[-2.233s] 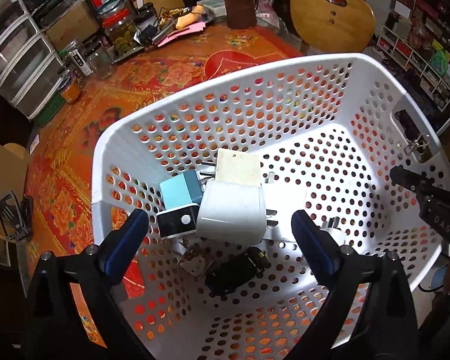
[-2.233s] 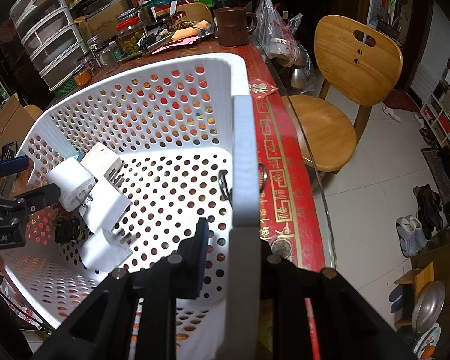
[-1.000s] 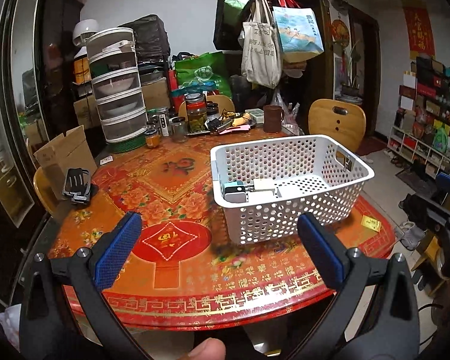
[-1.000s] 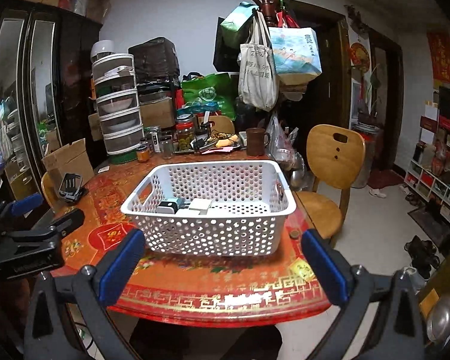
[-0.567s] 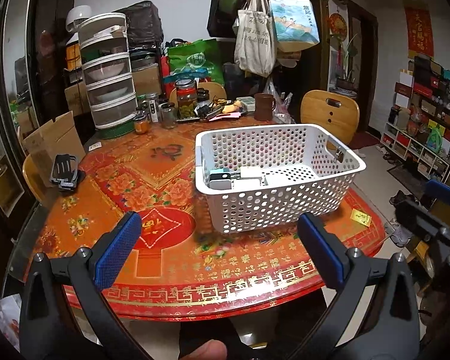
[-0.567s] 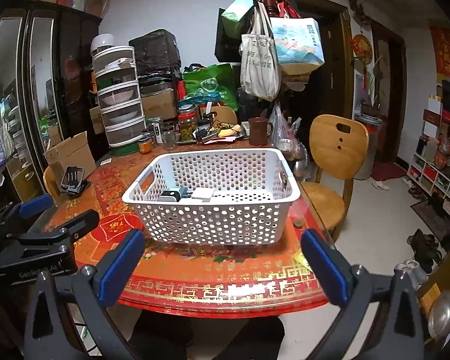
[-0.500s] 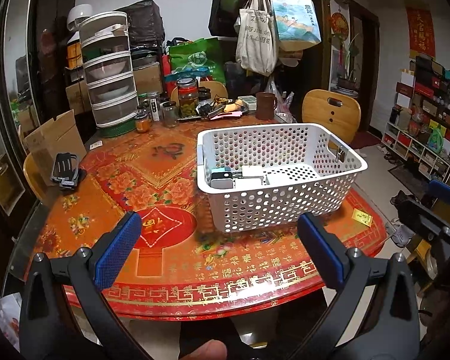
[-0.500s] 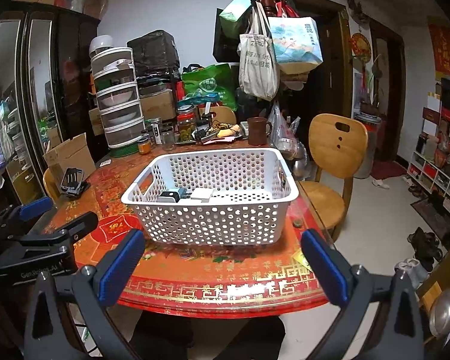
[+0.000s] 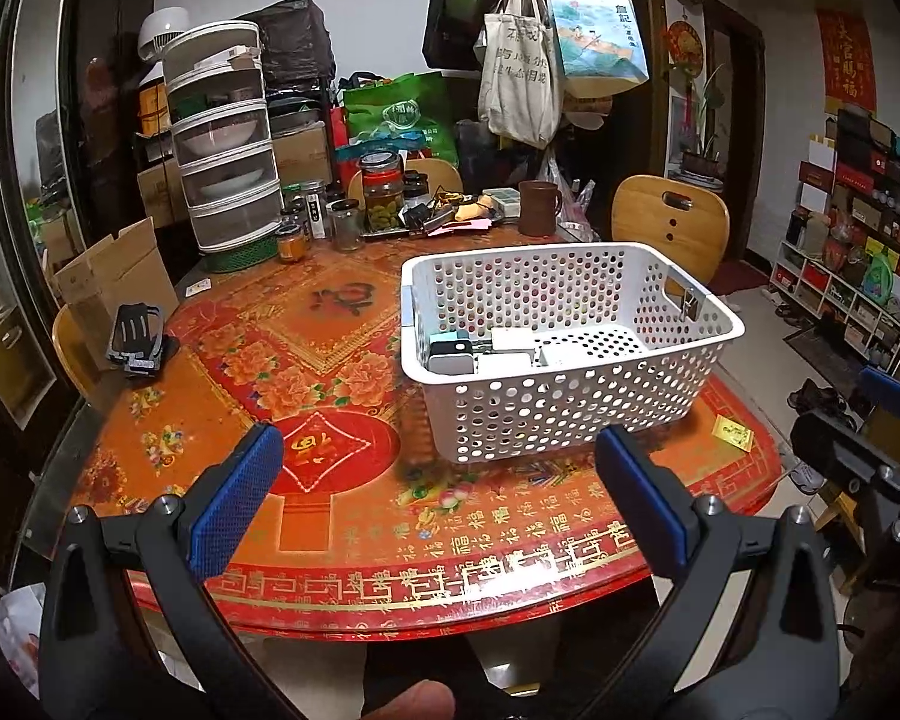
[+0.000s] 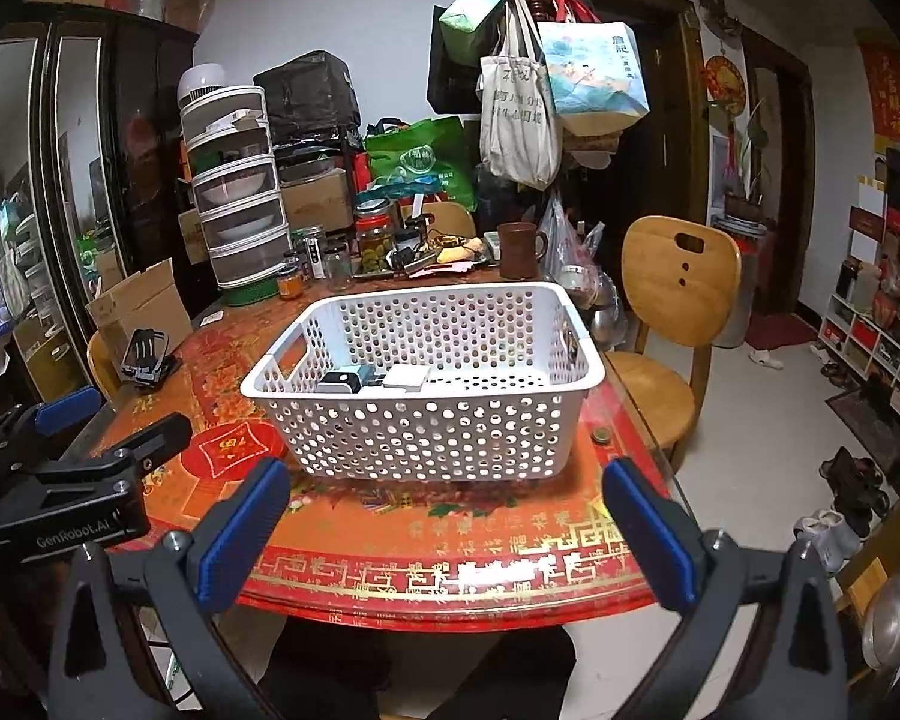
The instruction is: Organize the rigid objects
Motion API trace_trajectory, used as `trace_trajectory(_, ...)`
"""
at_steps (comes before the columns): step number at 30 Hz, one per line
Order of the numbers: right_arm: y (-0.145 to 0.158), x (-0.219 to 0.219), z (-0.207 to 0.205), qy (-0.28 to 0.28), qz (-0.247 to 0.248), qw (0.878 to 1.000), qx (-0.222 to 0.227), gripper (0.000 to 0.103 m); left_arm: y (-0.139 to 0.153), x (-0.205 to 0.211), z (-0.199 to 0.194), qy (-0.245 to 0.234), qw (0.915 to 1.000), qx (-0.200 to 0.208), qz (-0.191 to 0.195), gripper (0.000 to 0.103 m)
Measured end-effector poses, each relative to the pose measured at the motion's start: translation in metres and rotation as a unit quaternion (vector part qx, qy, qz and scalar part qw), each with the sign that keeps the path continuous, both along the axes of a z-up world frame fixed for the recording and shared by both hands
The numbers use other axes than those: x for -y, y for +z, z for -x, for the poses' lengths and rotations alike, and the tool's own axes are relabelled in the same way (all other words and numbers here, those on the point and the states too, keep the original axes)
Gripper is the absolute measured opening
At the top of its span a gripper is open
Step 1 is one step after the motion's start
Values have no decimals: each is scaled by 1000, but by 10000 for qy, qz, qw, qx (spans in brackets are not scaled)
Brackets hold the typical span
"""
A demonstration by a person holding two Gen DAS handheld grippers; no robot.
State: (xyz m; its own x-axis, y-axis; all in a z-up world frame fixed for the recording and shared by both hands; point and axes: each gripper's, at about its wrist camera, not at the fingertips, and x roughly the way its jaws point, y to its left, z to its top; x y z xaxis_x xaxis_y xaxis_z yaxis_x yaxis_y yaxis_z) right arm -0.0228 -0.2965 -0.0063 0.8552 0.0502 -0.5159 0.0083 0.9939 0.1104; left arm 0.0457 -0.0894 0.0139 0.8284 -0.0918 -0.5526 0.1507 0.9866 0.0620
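A white perforated basket [image 9: 576,408] [image 10: 426,438] stands on the round red-and-gold table [image 9: 342,516] [image 10: 438,546]. Inside it lie several chargers: a pale blue one [image 9: 450,342] [image 10: 360,373] and white ones [image 9: 513,339] [image 10: 407,378]. My left gripper [image 9: 444,498] is held back over the near table edge, open, with nothing between its blue pads. My right gripper [image 10: 444,528] is likewise back from the basket and open, empty. The left gripper [image 10: 84,474] also shows at the left of the right wrist view.
Jars [image 9: 381,192], a brown mug [image 9: 537,207], a stack of drawers [image 9: 225,150] and clutter fill the table's far side. A black object [image 9: 135,339] lies at the left edge beside a cardboard box [image 9: 114,279]. Wooden chairs [image 10: 678,294] stand to the right; shoes [image 10: 858,480] lie on the floor.
Both grippers drew far back from the basket: the left left the chargers inside, the right let go of the basket rim and opened. Over the last half second, almost no motion.
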Motion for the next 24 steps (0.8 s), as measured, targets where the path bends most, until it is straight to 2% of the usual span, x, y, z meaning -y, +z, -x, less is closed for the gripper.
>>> trace_trajectory(24, 1, 0, 2, 38, -23, 10000, 29, 103, -6, 0, -2, 24, 10000, -33, 7, 103)
